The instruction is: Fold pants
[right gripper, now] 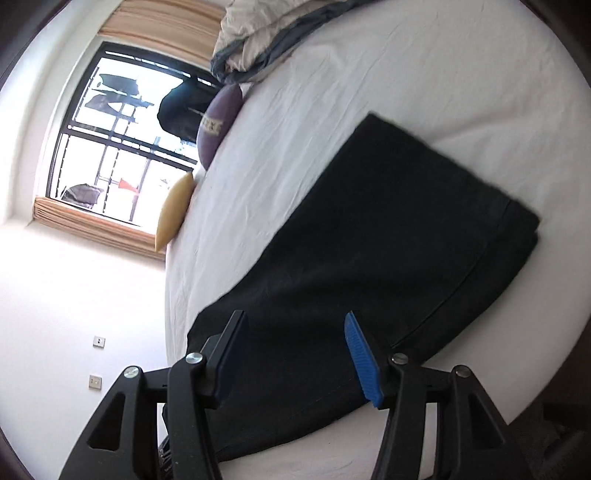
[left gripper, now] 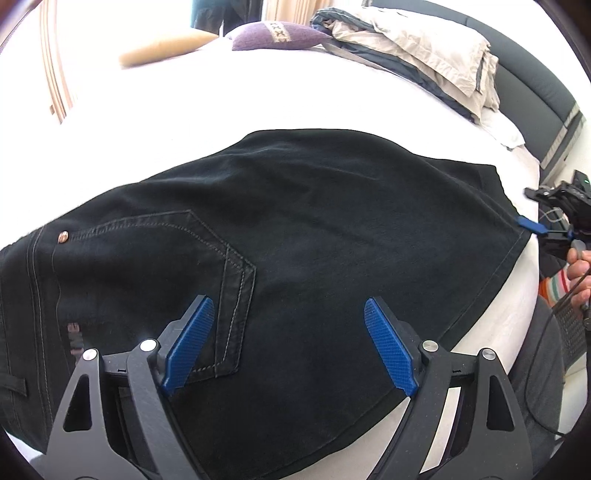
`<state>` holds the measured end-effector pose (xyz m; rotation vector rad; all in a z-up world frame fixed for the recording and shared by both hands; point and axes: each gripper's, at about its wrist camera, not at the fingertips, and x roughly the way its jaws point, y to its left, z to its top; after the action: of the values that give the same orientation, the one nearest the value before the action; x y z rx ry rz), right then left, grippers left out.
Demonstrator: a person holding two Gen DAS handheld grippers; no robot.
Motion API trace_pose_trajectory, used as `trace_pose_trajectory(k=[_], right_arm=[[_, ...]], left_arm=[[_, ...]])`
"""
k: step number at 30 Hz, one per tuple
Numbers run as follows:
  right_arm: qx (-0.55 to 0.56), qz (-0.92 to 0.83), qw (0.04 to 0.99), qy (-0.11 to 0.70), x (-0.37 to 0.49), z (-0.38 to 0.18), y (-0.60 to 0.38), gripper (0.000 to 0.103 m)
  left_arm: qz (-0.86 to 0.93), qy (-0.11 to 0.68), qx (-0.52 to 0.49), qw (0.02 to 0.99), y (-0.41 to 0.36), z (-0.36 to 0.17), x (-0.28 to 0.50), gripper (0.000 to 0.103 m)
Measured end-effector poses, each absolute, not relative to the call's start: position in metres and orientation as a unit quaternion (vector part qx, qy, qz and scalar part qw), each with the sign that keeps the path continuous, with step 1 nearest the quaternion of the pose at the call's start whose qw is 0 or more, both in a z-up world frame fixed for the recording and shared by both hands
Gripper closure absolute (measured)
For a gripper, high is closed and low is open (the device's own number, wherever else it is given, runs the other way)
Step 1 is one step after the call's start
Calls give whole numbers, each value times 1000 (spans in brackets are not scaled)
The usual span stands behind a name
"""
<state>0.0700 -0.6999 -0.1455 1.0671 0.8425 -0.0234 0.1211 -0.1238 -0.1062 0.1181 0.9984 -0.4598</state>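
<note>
A: Biggest first?
B: White bed (left gripper: 258, 92), sheet creased, filling most of both views. Dark headboard (left gripper: 532, 85) at the far right.
A: Next?
B: Black pants (left gripper: 295, 229), folded over, flat on the near part of the bed, near edge just by the mattress edge. Back pocket (left gripper: 207, 266) facing up on the left, stitched in pale thread; copper rivet (left gripper: 63, 236) at its corner.
A: Further back?
B: Heap of beige and grey bedding (left gripper: 424, 55) at the far right. Purple cushion (left gripper: 273, 35) left of it, yellow cushion (left gripper: 162, 48) further left. Window (right gripper: 122, 147) with striped curtains, seen from the right wrist.
A: And the tongs?
B: Left tongs (left gripper: 290, 345) spread wide above the pants near the pocket, nothing between the blue pads. Right tongs (right gripper: 295, 354) parted as well, over the right end of the pants, gripping nothing; one blue tip just at the cloth's right edge in the left view. Hand (left gripper: 580, 273) on the right handle at the far right edge.
</note>
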Motion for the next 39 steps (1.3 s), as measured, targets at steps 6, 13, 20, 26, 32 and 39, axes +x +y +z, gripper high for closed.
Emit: trace_pose_trajectory(k=[6,13,20,26,32,39], right_arm=[[508,-122,752,403,50,-180,-752,96],[421,-259,781,383,0,-124,-779,34],[513,-166,743,396,11,-163,-740,35],[549,-187,729,364,13,-169,-758,37],[583,-187,716,336,11,-181,-771,40],[597,-187,714,314,19,-183,-783,42]], left_arm=[[-215,495,9,842,-95,-119,130,20],[-207,470,11,858,-93,-96,121,20],[-288,445,11,848,-159,-77,143,20],[-258,518,-13,816,-164,-129,172,20],[-257,516,27,816,-162,-138,163,20],[-249,523,36,814,-177,-144,165,20]])
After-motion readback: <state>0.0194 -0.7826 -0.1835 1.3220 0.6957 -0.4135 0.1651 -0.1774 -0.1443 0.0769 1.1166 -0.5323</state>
